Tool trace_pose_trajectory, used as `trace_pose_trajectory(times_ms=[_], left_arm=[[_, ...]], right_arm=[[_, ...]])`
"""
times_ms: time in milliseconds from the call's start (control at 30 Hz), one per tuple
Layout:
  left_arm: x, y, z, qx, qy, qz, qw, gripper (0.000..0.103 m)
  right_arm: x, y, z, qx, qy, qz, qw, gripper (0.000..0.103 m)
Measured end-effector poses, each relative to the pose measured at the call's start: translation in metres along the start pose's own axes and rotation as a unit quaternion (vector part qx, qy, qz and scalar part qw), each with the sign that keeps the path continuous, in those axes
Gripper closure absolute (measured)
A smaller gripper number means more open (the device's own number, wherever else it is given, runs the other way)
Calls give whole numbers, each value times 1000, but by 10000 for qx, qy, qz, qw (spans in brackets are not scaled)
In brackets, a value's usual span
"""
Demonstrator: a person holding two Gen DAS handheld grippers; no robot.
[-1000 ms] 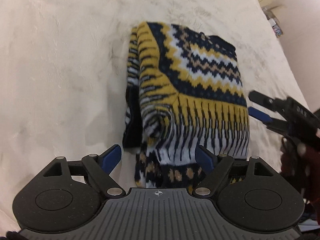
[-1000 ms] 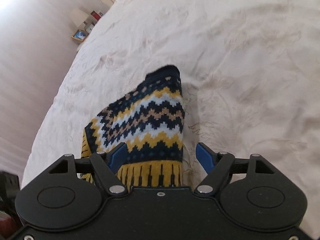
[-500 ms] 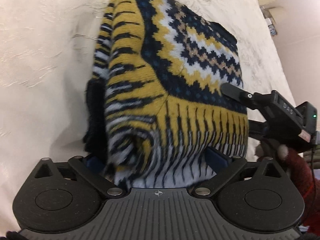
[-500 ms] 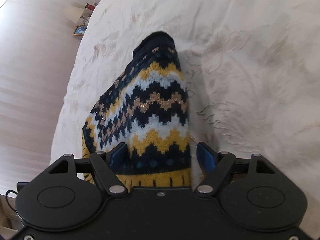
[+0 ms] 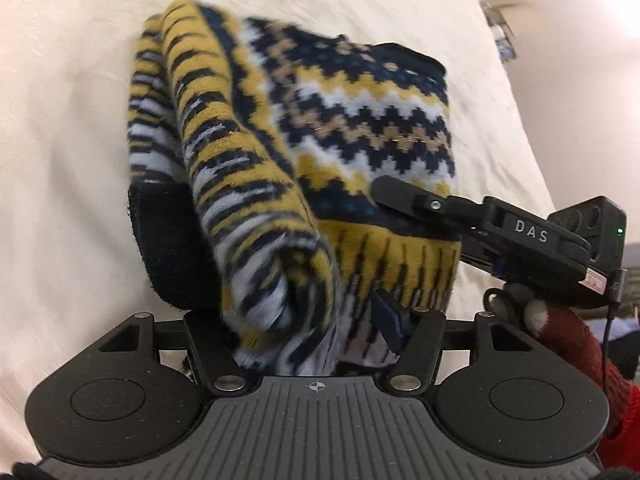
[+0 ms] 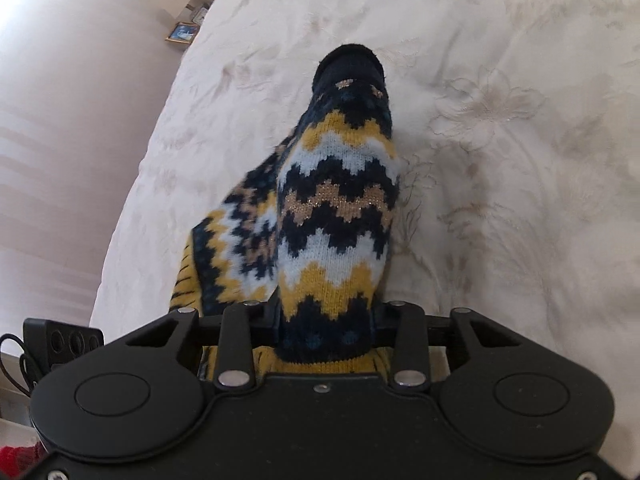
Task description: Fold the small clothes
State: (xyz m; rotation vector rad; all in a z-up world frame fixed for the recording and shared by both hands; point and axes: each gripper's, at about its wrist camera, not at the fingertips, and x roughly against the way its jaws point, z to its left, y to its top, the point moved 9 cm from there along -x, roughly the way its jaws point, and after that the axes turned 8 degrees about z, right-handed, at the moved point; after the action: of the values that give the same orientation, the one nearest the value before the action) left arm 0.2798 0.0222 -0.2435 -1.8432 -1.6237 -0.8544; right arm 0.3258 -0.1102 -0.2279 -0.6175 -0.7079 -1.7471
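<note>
The sweater point(image 5: 304, 152), a small knitted one with yellow, dark blue, white and tan zigzag bands, lies in the middle of both views on a cream bedspread point(image 5: 72, 152) with embroidered flowers. In the left wrist view it fills the centre of the frame. Its striped part is bunched into a thick roll that comes down to the lower middle, and a dark ribbed edge shows at the left of this roll.

The left gripper point(image 5: 304, 336) is at the bottom of this view and points steeply down at the cloth. Its jaws are closing, and the bunched roll of the sweater sits between them. The right blue pad point(image 5: 390, 326) is visible and seems to touch the knit, while the left pad is hidden behind the fabric.

The right gripper point(image 5: 404, 194) enters from the right middle of the same view, tilted downward, with one black finger lying over the zigzag part. Below it, at the right edge, a hand in a dark red glove point(image 5: 576, 340) carries this tool.

In the right wrist view the right gripper point(image 6: 324, 326) is at the bottom centre. Its jaws are also closing, and a fold of the sweater point(image 6: 336, 216) stands pinched between them, rising toward the upper middle of the frame, where the dark collar ends.
</note>
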Motion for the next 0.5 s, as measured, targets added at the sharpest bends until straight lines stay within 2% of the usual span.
trace_pose_trajectory(times_ms=[167,333,433,500], left_arm=[[-16,-55,-41,-292,-20,225,9993,43],[-41,-118,-74,-250,-51,394,9989,43],[-54,-143,-77,-300,385,326,9983,43],[-57,-153,-66,-171,879,194,9958,43]], right_arm=[[39,-44,-12,2,-121,52,9999,57],[83,-97,-41,41,-330,249,9991,56],[98,-120,-58,200,-671,304,9971,50],[101,-128,-73,356,-1218,355,9913,45]])
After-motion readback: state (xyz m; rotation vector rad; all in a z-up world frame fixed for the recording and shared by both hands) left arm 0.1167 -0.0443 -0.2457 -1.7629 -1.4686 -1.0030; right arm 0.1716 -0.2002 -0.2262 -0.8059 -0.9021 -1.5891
